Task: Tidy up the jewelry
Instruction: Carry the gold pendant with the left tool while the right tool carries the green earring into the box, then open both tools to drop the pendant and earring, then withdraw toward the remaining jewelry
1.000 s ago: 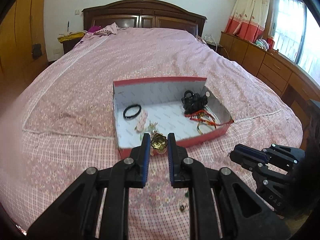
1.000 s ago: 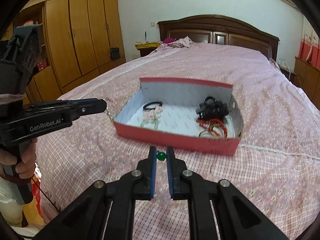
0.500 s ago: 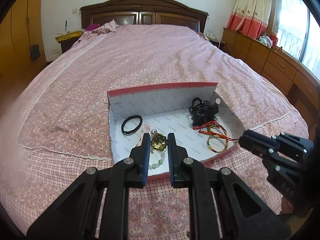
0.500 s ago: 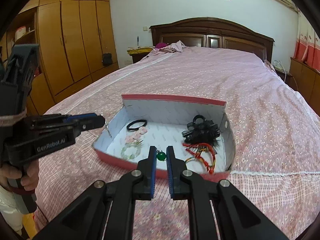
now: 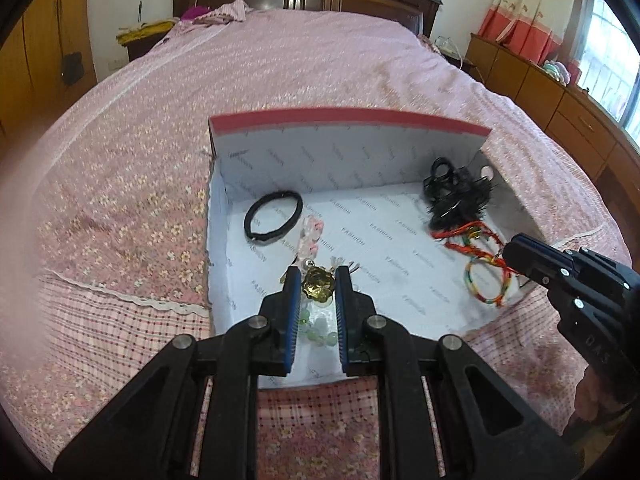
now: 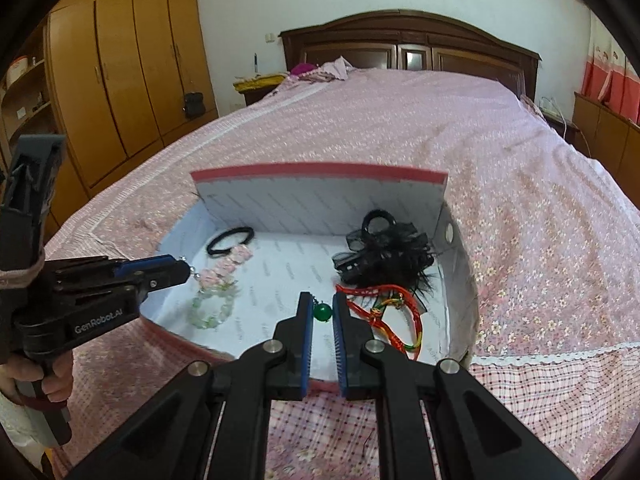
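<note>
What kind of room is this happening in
A home bedroom, most likely. A large bed with a pink floral cover fills the view, with a dark wooden headboard behind it and tall wooden wardrobes along the wall.

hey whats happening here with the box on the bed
A person is sorting jewelry into a red-rimmed box on the bed, one gripper in each hand. The left gripper is shut on a gold ornament, the right gripper on a green bead, both held over the box. A black hair tie and braided bracelets lie inside.
</note>
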A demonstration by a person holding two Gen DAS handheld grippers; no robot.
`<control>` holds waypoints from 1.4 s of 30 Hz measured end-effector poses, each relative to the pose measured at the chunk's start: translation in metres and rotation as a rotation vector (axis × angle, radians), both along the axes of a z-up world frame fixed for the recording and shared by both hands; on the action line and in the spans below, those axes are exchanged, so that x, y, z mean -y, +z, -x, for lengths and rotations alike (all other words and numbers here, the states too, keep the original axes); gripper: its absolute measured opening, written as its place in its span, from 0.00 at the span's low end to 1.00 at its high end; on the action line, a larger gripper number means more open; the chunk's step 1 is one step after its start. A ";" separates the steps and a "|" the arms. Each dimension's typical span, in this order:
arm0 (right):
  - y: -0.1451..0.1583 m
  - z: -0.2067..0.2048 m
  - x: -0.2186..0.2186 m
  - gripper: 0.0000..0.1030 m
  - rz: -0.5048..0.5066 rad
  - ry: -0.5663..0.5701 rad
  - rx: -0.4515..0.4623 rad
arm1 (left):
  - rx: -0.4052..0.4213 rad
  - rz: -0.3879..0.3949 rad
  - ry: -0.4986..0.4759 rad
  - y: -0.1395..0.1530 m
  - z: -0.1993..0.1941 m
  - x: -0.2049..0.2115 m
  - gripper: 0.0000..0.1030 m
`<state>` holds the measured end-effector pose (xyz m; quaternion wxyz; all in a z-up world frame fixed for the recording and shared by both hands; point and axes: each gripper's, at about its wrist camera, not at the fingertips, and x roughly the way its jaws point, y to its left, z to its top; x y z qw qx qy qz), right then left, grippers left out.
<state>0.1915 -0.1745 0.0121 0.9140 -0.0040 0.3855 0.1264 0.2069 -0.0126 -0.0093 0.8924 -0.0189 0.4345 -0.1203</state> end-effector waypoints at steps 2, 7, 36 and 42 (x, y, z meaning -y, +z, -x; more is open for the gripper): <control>-0.008 -0.005 0.001 0.11 0.011 -0.008 -0.017 | -0.012 -0.003 0.002 -0.005 -0.003 0.000 0.08; -0.020 -0.012 0.002 0.11 0.023 -0.016 -0.041 | -0.037 -0.003 0.007 -0.016 -0.008 0.001 0.08; -0.022 -0.011 0.002 0.28 0.018 -0.026 -0.051 | -0.036 -0.034 0.022 -0.021 -0.009 0.004 0.29; -0.013 -0.004 0.003 0.28 0.005 -0.029 -0.036 | -0.029 -0.016 0.028 -0.014 -0.003 0.000 0.29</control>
